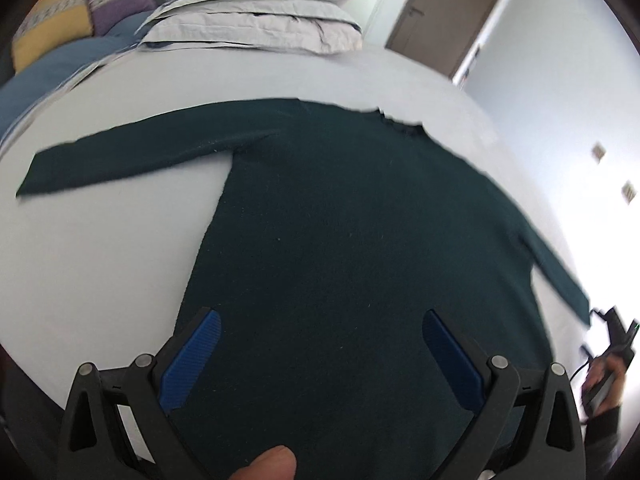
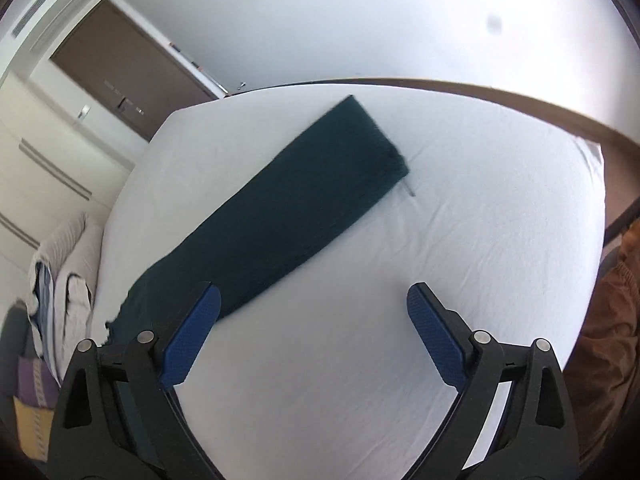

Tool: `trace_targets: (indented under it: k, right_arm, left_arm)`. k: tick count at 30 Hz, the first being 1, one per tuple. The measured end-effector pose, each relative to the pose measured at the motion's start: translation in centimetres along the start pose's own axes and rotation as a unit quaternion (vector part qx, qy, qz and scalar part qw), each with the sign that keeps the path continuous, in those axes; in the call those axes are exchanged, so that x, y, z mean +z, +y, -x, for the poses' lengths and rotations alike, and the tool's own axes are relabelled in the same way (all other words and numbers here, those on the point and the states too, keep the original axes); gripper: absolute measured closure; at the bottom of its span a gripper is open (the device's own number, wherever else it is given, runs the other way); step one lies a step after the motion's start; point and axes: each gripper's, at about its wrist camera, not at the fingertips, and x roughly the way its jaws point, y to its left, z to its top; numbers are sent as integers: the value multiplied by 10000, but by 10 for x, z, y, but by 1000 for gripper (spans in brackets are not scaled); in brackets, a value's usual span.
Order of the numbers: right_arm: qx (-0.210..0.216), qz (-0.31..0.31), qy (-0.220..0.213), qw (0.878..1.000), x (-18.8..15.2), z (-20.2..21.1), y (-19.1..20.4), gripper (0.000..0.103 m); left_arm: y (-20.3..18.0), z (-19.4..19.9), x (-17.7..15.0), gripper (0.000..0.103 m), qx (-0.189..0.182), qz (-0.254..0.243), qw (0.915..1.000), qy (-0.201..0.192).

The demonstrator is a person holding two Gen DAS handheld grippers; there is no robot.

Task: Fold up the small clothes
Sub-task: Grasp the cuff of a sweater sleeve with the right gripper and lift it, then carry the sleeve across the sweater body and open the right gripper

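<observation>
Although the dark green sweater (image 1: 352, 240) lay flat across the middle of the left wrist view on the white bed (image 1: 100, 260), with one sleeve (image 1: 132, 152) stretched to the left and the other (image 2: 304, 196) running up the centre of the right wrist view, neither gripper had hold of it. The left gripper (image 1: 320, 356) hung released over the lower body of the sweater, and the right gripper (image 2: 314, 332) stood wide over bare sheet just right of that sleeve. A pinch there would likely catch the sheet as well. Knit so soft could also bunch or drag, skewing the fold.
</observation>
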Motion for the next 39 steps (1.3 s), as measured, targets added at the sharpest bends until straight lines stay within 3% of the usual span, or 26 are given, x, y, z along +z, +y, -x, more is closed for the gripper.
trace_targets:
  k: [4,8,14,19,23,26,29,32,34,36,37,39]
  right_arm:
    - [271,-330,-207,9989,25,-17,-8,26]
    - [419,-471,-113,9979,48,-46,-3,54]
    - [177,-183,-2,9997,79,-85,19,91]
    - [155,516,-93,9985,83,-92,80,95]
    - [440,1461,-56,9883,63,-99,192,96]
    - [768,2281,123,9705,17,-108,295,96]
    - [1125,3024,458,9454,-44,-124,390,96]
    - [1369,3498,826,9231,-113,-151,462,96]
    - [1442,3738,1073,9099,-160,-173,497,96]
    - [1490,3905,1359,8983,-220,-179,503,96]
    - [1467,3997,1526,8919,-234,-184,517,96]
    - [1397,4211,1704,8798,-299,-175,492,96]
  left_arm:
    - [0,-5,2,0,-47,87,9999,-20]
    - [0,-16,5,0,-185,107,9997,133]
    - [10,-31,8,0,-541,368,9973,346]
    - [17,-33,12,1,-701,489,9960,276]
    - [23,-32,19,1,-837,568,9947,194]
    - [30,-31,22,1,-891,654,9938,123]
    - [41,-29,24,1,-940,778,9925,65]
    - [54,-27,26,1,-967,901,9912,27]
    - [64,-24,28,1,-940,953,9910,-13]
    - [73,-22,31,1,-879,982,9913,-66]
    - [78,-22,32,1,-852,998,9913,-91]
    - [86,-22,35,1,-821,1047,9910,-116]
